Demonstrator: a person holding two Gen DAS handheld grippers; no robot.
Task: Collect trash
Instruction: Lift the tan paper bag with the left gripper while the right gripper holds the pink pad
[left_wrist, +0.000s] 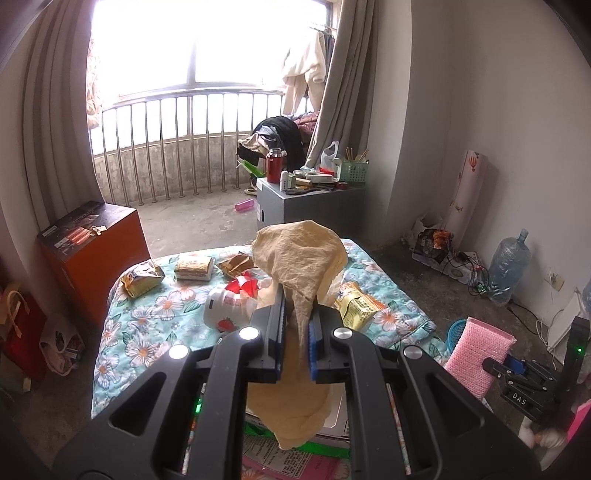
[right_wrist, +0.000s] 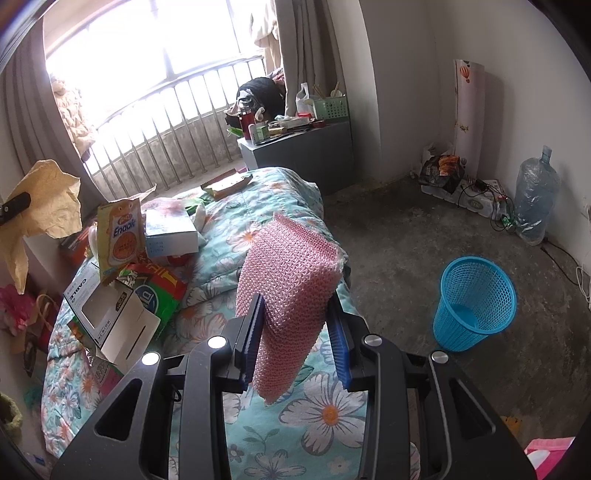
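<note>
Holding trash in both grippers: left gripper (left_wrist: 295, 325) clamped on yellow paper (left_wrist: 299, 258), right gripper (right_wrist: 295, 332) clamped on pink mesh (right_wrist: 291, 273). Blue basket (right_wrist: 474, 302) apparently empty on floor; wrappers (left_wrist: 142, 282) and boxes (right_wrist: 110, 317) waiting on bed (right_wrist: 258, 206). Early going, most left.

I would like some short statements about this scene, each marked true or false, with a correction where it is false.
1. The left gripper holds a yellow paper. True.
2. The right gripper is empty. False: it holds a pink mesh sheet.
3. The blue basket stands upright on the floor. True.
4. The basket is full of trash. False: its bottom shows bare.
5. Snack wrappers lie on the flowered blanket. True.
</note>
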